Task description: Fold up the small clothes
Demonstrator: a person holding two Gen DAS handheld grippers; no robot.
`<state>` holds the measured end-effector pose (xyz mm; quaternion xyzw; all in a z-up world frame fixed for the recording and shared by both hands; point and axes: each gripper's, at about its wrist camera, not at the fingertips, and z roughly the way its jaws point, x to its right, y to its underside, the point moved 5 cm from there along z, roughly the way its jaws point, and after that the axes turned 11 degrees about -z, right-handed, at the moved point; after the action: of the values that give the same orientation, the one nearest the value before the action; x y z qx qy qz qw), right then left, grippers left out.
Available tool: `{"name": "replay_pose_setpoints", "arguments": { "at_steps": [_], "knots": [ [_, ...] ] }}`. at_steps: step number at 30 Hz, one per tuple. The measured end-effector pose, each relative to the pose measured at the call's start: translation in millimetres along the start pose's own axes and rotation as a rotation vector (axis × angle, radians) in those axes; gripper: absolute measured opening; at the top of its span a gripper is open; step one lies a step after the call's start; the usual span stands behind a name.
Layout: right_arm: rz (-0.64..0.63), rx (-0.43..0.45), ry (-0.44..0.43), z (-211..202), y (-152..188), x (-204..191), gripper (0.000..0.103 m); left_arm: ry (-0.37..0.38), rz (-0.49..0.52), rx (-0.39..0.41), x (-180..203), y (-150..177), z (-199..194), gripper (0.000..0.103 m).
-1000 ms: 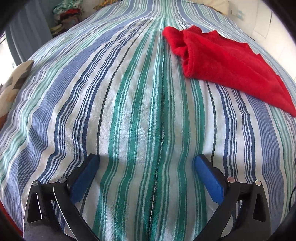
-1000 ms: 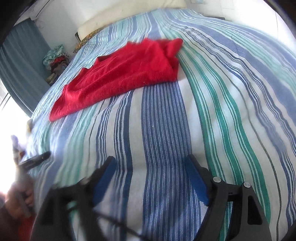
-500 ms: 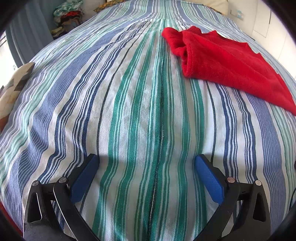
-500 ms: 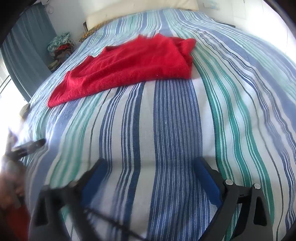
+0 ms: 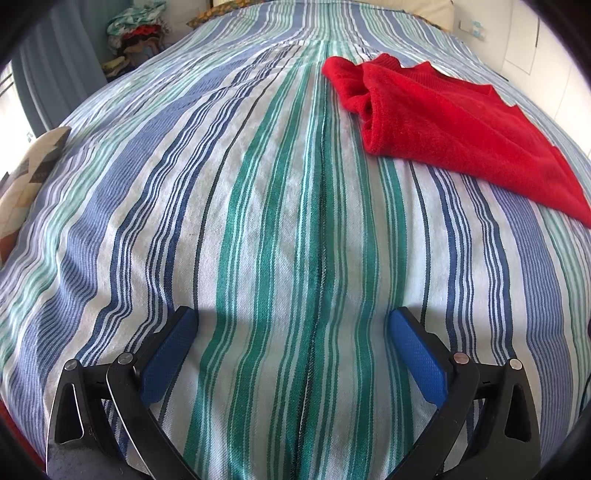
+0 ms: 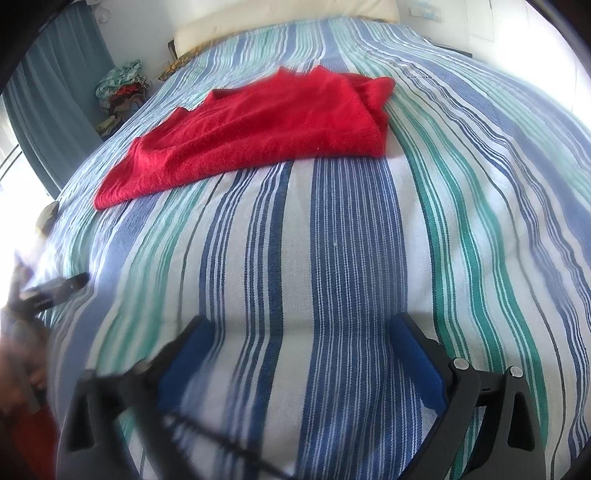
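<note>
A red knitted garment lies folded on the striped bedspread, at the upper right of the left wrist view. It also shows in the right wrist view, at the upper middle. My left gripper is open and empty, low over the bedspread, well short of the garment. My right gripper is open and empty, also over bare bedspread, short of the garment's near edge. The left gripper's tip shows blurred at the left of the right wrist view.
A patterned cushion lies at the bed's left edge. A pile of clothes sits beside a blue curtain beyond the bed's far left corner. A cream headboard and white wall stand behind the bed.
The right gripper's view has swung so the garment sits more central and nearer. The left gripper has barely moved. Both stay open.
</note>
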<state>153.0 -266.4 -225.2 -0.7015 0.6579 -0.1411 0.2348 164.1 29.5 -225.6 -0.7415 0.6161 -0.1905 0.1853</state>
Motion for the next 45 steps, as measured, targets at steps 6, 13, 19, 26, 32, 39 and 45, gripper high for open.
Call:
{"name": "replay_pose_setpoints", "arguments": {
  "at_steps": [6,13,19,26,32,39,45],
  "knots": [
    [-0.001,0.001,0.003,-0.7,-0.2,-0.4,0.097,0.001,0.0,0.0,0.2,0.3,0.2,0.103],
    [0.095,-0.013,-0.118,-27.8,-39.0,13.6,0.096,-0.004,0.002,0.008,1.5,1.1,0.4,0.103],
    [0.156,0.121,-0.09,-44.3,-143.9,84.1,0.096,-0.006,0.007,0.015,3.9,1.8,0.5,0.103],
    [0.367,0.0,-0.188,54.2,-179.5,125.2,0.082,-0.006,0.007,0.016,3.3,1.5,0.7,0.103],
    [0.388,-0.037,-0.101,72.9,-182.0,108.4,0.009,-0.002,0.006,0.019,3.6,2.1,-0.2,0.103],
    [0.168,0.066,-0.157,19.2,-262.1,13.6,0.009,-0.003,0.006,0.016,5.0,0.8,1.5,0.103],
    [0.01,0.025,-0.227,54.0,-294.7,-111.2,0.009,0.002,0.006,0.017,4.8,0.5,1.1,0.103]
  ]
}}
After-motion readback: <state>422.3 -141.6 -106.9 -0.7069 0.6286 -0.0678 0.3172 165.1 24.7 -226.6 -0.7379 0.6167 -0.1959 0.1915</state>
